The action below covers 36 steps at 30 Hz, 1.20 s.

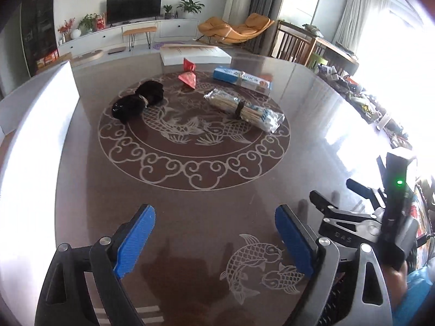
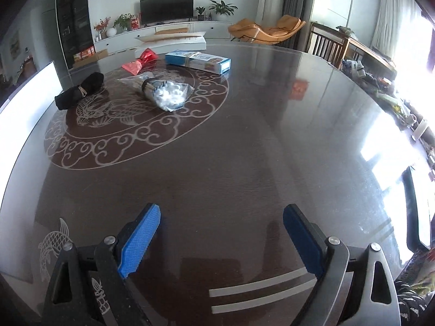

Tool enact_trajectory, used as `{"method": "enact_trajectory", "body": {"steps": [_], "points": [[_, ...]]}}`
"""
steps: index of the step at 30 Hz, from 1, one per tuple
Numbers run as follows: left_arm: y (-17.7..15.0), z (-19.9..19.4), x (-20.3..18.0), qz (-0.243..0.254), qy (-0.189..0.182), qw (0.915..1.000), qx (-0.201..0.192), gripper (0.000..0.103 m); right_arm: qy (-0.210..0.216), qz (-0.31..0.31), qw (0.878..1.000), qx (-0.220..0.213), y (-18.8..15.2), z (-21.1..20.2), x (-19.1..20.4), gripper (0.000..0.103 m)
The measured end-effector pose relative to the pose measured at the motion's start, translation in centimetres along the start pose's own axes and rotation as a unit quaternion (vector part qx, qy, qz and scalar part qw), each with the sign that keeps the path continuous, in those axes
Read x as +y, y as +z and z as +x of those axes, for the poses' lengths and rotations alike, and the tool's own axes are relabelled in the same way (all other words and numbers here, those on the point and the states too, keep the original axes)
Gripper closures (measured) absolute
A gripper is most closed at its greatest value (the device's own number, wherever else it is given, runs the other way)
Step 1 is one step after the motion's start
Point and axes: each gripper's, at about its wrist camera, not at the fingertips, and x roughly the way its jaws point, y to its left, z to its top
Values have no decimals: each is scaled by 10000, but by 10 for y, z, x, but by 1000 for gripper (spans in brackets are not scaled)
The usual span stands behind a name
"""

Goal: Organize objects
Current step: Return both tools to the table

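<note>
On the dark round table (image 1: 190, 212) lie a black bundle tied with a band (image 1: 138, 100), a clear bag of cotton swabs bound with a strap (image 1: 244, 110), a red packet (image 1: 188, 75) and a blue and white box (image 1: 242, 78). The same black bundle (image 2: 80, 90), swab bag (image 2: 163, 92), red packet (image 2: 140, 60) and box (image 2: 198, 61) appear far left in the right wrist view. My left gripper (image 1: 214, 240) is open over bare table near the front. My right gripper (image 2: 221, 237) is open, empty, and also appears at the right as the right gripper (image 1: 353, 214).
A flat white box (image 1: 195, 54) lies at the table's far edge. A white panel (image 1: 40, 125) stands along the left side. Clutter (image 1: 361, 95) lines the right rim. Wooden chairs (image 1: 293, 44), an orange lounger and a TV unit stand beyond the table.
</note>
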Motion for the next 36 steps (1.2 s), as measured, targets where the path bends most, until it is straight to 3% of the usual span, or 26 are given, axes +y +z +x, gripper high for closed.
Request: {"method": "enact_trajectory", "body": {"steps": [9, 21, 28, 36], "points": [[0, 55, 12, -243, 293, 9987, 343, 13, 271, 192, 9993, 176, -4, 9, 2, 5], [0, 60, 10, 218, 730, 9969, 193, 12, 332, 133, 9992, 162, -7, 11, 10, 0], [-2, 63, 8, 280, 673, 9972, 140, 1, 332, 131, 9993, 143, -8, 10, 10, 0], [-2, 65, 7, 283, 674, 9973, 117, 0, 331, 130, 9993, 145, -8, 10, 10, 0]]}}
